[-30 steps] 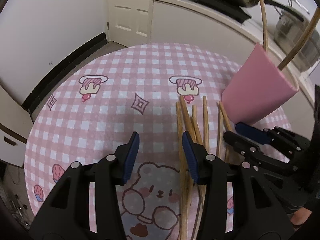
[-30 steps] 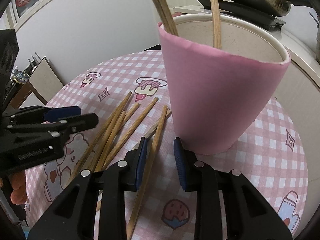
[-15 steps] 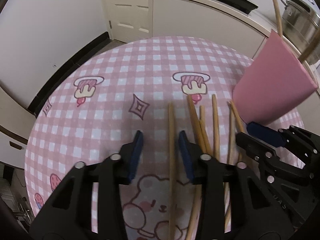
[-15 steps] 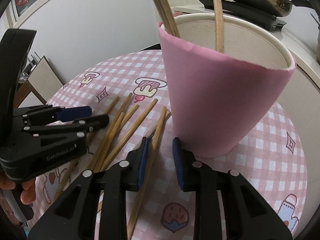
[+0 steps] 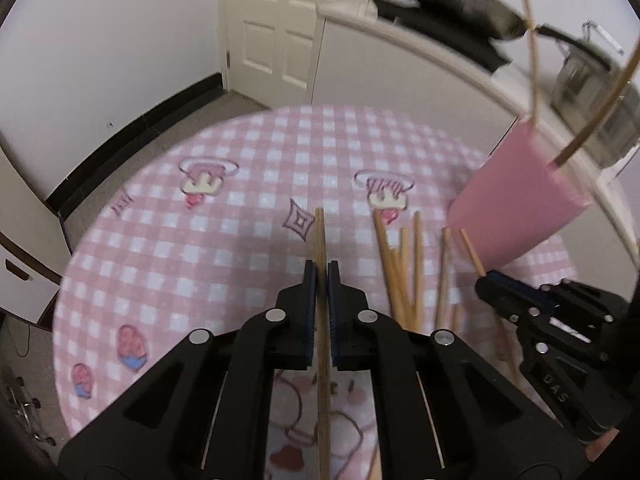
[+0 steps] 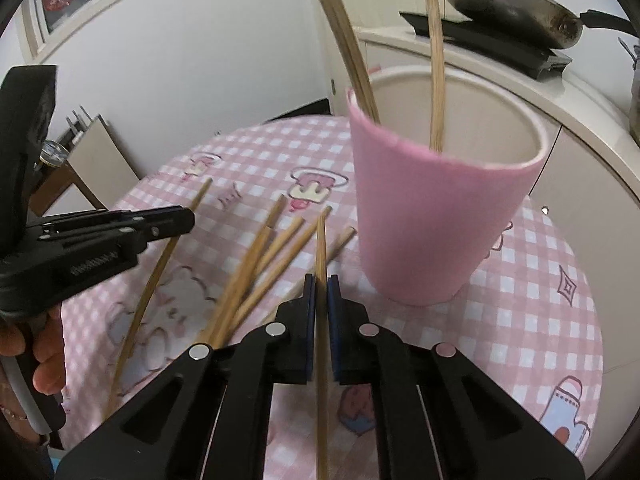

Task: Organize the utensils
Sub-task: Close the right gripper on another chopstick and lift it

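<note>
My left gripper (image 5: 321,274) is shut on a wooden chopstick (image 5: 320,236) that points forward over the pink checked table. My right gripper (image 6: 321,286) is shut on another chopstick (image 6: 321,240), just left of the pink cup (image 6: 436,220). The cup, also in the left wrist view (image 5: 516,204), stands upright and holds two chopsticks (image 6: 434,52). Several loose chopsticks (image 6: 256,264) lie fanned on the table between the grippers; they also show in the left wrist view (image 5: 404,268). The left gripper shows in the right wrist view (image 6: 176,220), the right gripper in the left wrist view (image 5: 496,284).
The round table (image 5: 248,184) has a pink checked cloth with cartoon prints. Behind it runs a white counter (image 5: 420,40) with a dark pan (image 6: 512,4) and a steel pot (image 5: 592,80). A white door (image 5: 276,20) is at the back.
Both grippers have closed: the left on the chopstick it straddled half a second ago, the right on the one beside the cup. Both held chopsticks now sit centred between the pads.
</note>
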Action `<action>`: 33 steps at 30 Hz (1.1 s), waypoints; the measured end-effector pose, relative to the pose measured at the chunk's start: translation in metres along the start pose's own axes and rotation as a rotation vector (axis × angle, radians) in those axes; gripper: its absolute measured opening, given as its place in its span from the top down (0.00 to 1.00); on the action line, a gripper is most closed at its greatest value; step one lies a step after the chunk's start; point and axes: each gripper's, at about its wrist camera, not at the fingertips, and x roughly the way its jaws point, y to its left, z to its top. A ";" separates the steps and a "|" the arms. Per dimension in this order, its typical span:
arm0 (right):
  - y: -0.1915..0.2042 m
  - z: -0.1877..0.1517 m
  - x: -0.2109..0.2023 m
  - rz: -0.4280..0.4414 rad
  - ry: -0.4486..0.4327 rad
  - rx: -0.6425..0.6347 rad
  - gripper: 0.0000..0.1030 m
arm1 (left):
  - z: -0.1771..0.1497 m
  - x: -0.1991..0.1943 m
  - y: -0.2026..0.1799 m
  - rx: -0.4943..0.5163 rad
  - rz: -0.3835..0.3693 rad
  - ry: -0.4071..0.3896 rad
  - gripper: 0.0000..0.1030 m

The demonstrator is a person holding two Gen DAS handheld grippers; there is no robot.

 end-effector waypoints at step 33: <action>0.009 0.010 -0.206 -0.017 -0.424 -0.052 0.96 | -0.011 -0.230 -0.100 0.077 -0.142 -0.479 0.95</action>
